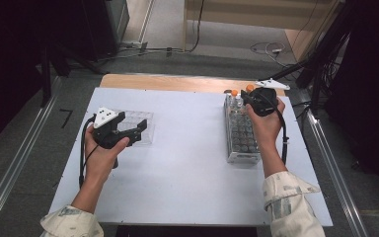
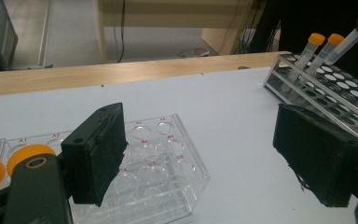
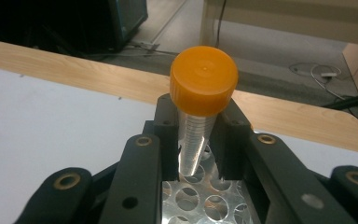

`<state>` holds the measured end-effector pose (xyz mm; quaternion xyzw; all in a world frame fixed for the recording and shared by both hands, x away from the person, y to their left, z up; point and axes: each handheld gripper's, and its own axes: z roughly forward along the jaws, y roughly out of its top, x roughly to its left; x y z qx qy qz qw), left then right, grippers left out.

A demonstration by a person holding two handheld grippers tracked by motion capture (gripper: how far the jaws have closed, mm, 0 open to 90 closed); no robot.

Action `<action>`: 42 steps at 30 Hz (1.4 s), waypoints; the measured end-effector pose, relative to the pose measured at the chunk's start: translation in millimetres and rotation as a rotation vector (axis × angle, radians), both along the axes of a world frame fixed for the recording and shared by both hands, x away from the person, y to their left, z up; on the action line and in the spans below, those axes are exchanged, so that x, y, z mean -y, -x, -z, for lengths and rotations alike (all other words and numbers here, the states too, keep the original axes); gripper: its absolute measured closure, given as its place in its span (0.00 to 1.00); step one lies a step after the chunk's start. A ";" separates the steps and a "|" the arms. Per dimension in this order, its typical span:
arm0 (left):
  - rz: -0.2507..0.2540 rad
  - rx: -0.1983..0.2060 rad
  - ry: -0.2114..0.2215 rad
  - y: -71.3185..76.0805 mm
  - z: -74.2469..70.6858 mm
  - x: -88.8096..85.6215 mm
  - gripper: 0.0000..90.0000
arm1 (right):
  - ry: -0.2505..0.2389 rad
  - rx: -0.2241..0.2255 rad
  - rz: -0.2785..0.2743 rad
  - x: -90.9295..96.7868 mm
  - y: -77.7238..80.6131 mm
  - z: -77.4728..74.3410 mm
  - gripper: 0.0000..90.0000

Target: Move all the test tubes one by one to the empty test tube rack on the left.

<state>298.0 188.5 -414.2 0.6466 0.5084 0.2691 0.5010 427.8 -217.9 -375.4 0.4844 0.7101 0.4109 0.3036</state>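
Right gripper view, centre frame: right gripper (image 3: 196,140) is clamping an orange-capped tube (image 3: 199,116) over the rack (image 3: 200,205) — lift straight, vertically; left gripper (image 2: 200,158) is idling released.

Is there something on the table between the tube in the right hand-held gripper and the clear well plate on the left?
Nothing visible: the white table lies bare between the tube rack and the well plate.
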 end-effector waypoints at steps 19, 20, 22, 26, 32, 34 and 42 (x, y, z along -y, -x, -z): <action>0.016 0.009 0.010 3.0 -3.3 2.9 0.19 | -0.020 -0.038 -0.272 -68.7 44.2 4.4 0.80; 0.018 0.011 0.011 3.1 -3.4 3.8 0.19 | -0.021 -0.042 -0.283 -71.8 45.5 6.2 0.80; 0.025 0.013 0.010 3.3 -3.6 5.3 0.18 | -0.021 -0.049 -0.302 -77.7 48.1 10.0 0.80; 0.035 0.018 0.012 4.0 -4.0 7.8 0.18 | -0.022 -0.069 -0.345 -89.0 53.1 18.8 0.80; 0.053 0.022 0.009 5.0 -4.3 11.9 0.18 | -0.018 -0.083 -0.395 -105.6 60.0 26.2 0.80; 0.057 0.021 0.010 5.1 -4.1 12.7 0.18 | -0.016 -0.085 -0.409 -110.2 61.7 27.9 0.80; 0.074 0.025 0.006 5.9 -4.0 16.4 0.18 | -0.004 -0.102 -0.461 -128.3 69.2 35.1 0.80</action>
